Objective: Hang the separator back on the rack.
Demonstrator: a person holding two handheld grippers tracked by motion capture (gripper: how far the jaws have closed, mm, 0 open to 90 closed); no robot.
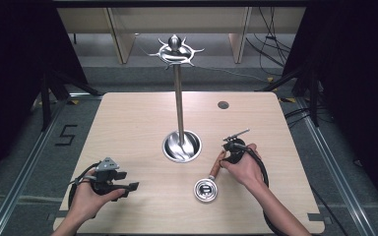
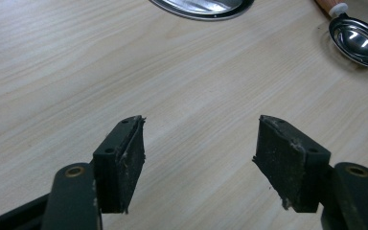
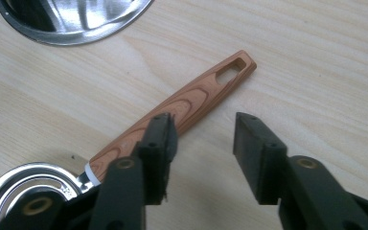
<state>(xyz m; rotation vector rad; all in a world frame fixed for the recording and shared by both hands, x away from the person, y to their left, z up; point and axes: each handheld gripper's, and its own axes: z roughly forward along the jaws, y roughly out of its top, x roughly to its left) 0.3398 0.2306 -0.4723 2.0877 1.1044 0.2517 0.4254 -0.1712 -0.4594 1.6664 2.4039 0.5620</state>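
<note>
A steel ladle lies flat on the table, its round bowl [image 1: 206, 190] near the front and its wooden handle [image 1: 217, 167] pointing away toward the back. My right gripper [image 1: 228, 151] hovers over the handle's far part. In the right gripper view it [image 3: 203, 153] stands open. The wood-grain handle [image 3: 191, 100] passes under its left jaw, and bare table shows between the pads. The bowl [image 3: 33, 187] sits at the lower left. My left gripper [image 1: 132, 188] rests at the front left, open [image 2: 199, 158], with nothing between its pads.
A tall steel utensil stand rises from a round dished base [image 1: 182, 146] at the table's middle, with hooks around its top [image 1: 175, 49]. The base rim [image 2: 201, 10] and the ladle bowl [image 2: 359, 40] show far off in the left gripper view. The light wood table [image 1: 128, 128] has a small grommet hole [image 1: 223, 104].
</note>
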